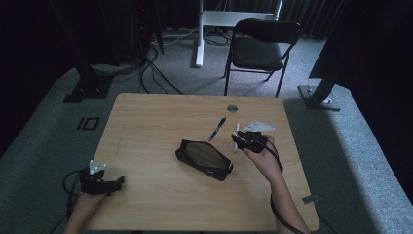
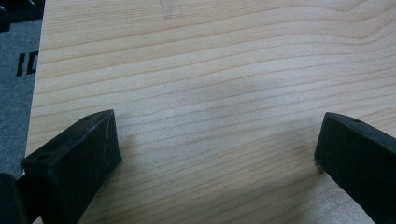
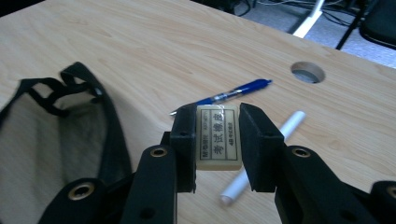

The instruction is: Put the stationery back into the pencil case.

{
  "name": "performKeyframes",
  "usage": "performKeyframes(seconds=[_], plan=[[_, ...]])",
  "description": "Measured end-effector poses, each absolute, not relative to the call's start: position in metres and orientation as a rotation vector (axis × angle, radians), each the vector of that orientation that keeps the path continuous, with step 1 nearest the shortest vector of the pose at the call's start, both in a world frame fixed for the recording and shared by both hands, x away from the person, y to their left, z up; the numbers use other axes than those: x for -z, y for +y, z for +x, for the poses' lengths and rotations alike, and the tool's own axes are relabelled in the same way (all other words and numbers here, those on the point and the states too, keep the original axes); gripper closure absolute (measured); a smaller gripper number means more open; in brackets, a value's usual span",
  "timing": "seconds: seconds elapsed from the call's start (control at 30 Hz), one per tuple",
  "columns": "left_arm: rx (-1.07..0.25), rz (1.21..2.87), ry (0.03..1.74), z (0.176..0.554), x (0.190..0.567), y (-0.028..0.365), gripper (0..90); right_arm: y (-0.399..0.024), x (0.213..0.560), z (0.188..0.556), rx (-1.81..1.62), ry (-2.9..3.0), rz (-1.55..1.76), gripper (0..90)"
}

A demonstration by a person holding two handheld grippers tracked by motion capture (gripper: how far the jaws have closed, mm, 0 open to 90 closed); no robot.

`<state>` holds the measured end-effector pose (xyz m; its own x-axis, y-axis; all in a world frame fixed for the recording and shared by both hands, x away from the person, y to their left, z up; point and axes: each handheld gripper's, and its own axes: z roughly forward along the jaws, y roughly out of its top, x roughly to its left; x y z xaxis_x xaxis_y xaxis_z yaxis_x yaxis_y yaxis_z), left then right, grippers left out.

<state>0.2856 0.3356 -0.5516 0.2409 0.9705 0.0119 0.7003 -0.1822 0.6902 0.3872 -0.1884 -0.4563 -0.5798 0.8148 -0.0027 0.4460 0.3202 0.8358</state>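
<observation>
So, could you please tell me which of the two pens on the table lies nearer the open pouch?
The blue pen. It lies on the pouch side, while the white pen sits beyond it, farther away.

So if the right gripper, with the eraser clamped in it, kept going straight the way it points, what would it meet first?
Most likely the blue pen, which lies just beyond the eraser held by the right gripper; the white pen lies just off to one side. Depth is hard to judge.
</observation>
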Motion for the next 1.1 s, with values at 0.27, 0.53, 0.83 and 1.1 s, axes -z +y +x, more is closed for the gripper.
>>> performKeyframes(seconds=[0.27, 0.53, 0.83, 1.1], plan=[[-0.623, 1.955, 1.522, 0.286, 0.552, 0.336, 0.1, -0.175, 0.45, 0.382, -1.178, 2.211, 1.068, 68.1], [-0.623, 1.954, 1.522, 0.286, 0.552, 0.336, 0.1, -0.161, 0.443, 0.378, -1.226, 2.249, 1.021, 68.1], [-0.623, 1.956, 1.521, 0.286, 0.552, 0.336, 0.1, -0.148, 0.442, 0.376, -1.235, 2.286, 0.983, 68.1], [-0.624, 1.955, 1.522, 0.286, 0.552, 0.336, 0.1, -0.136, 0.442, 0.375, -1.25, 2.327, 0.937, 68.1]])
